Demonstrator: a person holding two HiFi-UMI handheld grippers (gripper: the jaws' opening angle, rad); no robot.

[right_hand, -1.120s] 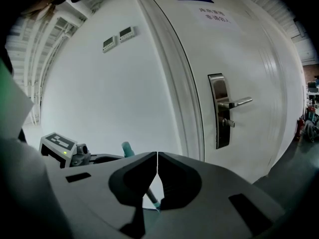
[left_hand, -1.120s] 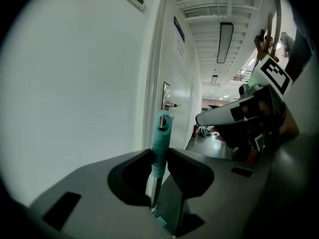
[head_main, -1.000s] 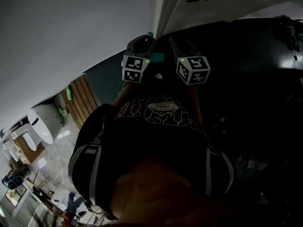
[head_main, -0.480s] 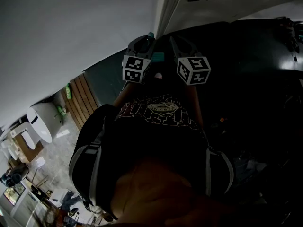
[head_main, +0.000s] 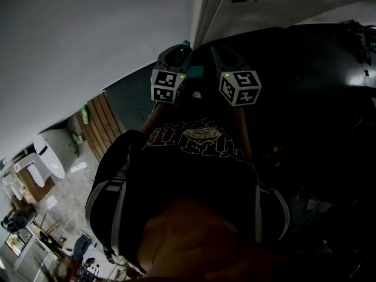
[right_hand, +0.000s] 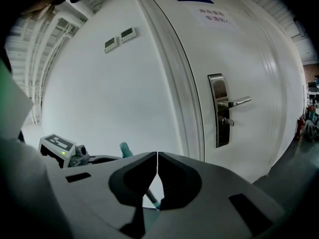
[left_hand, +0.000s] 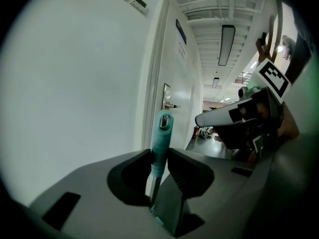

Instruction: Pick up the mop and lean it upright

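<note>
The mop shows only as its pole with a teal grip [left_hand: 160,133] at the top. My left gripper [left_hand: 159,156] is shut on that grip, which stands upright between the jaws in front of a white wall. In the head view the teal tip [head_main: 186,42] pokes above the left gripper [head_main: 175,54], held up by the door frame. My right gripper [right_hand: 157,156] is shut with its jaw tips touching and nothing between them. It sits just right of the left one [right_hand: 62,151], and the teal grip [right_hand: 123,149] shows beyond it. The mop head is hidden.
A white door with a metal lever handle [right_hand: 224,103] is right of the grippers, with its frame [head_main: 205,10] and a plain white wall [head_main: 88,34] to the left. Far below, a white rounded fixture [head_main: 50,151] and wooden slats [head_main: 103,125] lie on the floor.
</note>
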